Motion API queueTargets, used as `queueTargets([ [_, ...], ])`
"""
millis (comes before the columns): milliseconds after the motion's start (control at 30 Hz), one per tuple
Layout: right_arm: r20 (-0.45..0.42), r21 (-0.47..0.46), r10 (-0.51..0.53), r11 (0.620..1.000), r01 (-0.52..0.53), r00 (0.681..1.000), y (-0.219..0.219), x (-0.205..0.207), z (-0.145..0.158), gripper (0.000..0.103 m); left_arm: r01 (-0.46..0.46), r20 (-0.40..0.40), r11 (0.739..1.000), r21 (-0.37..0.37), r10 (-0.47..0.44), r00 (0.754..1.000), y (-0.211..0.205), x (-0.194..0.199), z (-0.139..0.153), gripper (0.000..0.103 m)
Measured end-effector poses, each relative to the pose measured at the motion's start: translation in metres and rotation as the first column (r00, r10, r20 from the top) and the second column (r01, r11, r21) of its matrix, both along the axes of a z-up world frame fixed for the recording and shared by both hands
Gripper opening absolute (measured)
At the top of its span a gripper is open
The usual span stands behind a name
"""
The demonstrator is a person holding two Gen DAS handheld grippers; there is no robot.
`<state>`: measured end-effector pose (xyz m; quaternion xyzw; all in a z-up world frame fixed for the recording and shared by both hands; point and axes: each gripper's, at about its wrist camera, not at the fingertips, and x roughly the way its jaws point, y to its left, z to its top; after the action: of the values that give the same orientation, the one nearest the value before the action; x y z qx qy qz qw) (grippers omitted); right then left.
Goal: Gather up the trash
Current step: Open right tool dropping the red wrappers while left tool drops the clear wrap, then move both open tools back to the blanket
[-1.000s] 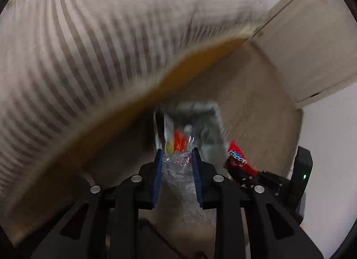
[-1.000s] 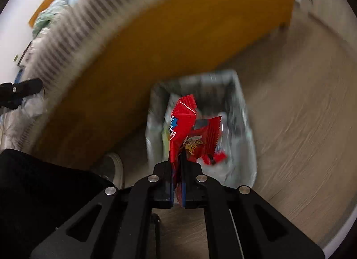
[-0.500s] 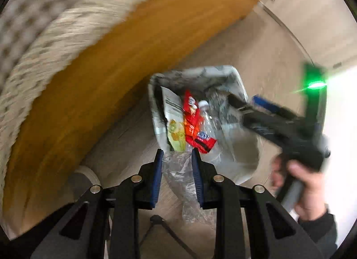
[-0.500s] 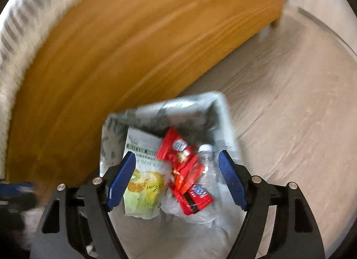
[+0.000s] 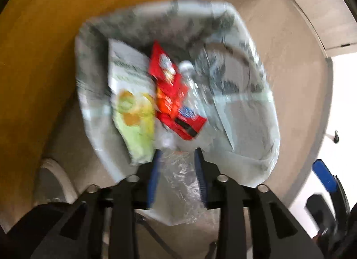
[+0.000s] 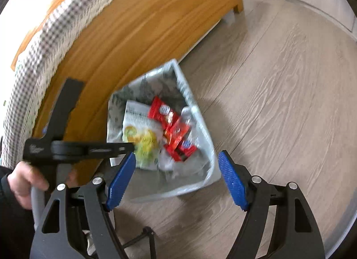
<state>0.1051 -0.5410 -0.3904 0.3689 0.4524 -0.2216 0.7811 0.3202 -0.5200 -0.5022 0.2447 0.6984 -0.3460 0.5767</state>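
Observation:
A plastic-lined trash bin (image 5: pixel 250 125) (image 6: pixel 205 147) stands on the floor by the bed. Inside lie red snack wrappers (image 5: pixel 171 93) (image 6: pixel 176 131), a green and white bag (image 5: pixel 131 102) (image 6: pixel 140 131) and a clear bottle (image 5: pixel 189 73). My left gripper (image 5: pixel 176 158) is shut on a crumpled clear plastic wrapper (image 5: pixel 178 176) and holds it over the bin's near edge. My right gripper (image 6: pixel 176 176) is open and empty above the bin's near side. The left gripper's body (image 6: pixel 67 145) and the hand on it show in the right wrist view.
The wooden bed frame (image 6: pixel 145 29) with a checked cover (image 6: pixel 44 42) runs beside the bin on the left. Wood-look floor (image 6: pixel 279 102) spreads to the right. A white skirting and wall (image 5: pixel 312 13) lie beyond. A shoe (image 5: pixel 53 183) is at lower left.
My left gripper has come down close over the bin with the clear wrapper. My right gripper dropped the red wrappers into the bin, opened and has pulled back.

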Motion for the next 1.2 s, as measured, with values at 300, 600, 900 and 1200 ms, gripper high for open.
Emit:
queueTargets([
  [300,-0.103,-0.061,0.019,0.998,-0.025,0.994,-0.003,0.020,-0.007,0.073,0.110,0.023,0.983,0.145,-0.114,0.993,0.015,-0.016,-0.013,0.063],
  [600,-0.210,-0.048,0.062,0.996,-0.074,0.976,-0.002,0.017,-0.012,0.073,0.005,0.083,0.997,0.079,-0.012,0.997,0.032,-0.001,0.030,0.069],
  [900,-0.286,-0.145,0.090,0.980,-0.136,0.954,0.005,0.036,0.035,0.073,-0.077,0.288,0.989,-0.124,0.110,0.951,0.060,0.016,0.142,0.072],
  [1200,-0.142,-0.358,0.087,0.924,-0.133,0.986,0.024,0.091,0.157,0.073,-0.131,0.460,0.868,-0.479,0.375,0.805,0.156,0.068,0.293,0.072],
])
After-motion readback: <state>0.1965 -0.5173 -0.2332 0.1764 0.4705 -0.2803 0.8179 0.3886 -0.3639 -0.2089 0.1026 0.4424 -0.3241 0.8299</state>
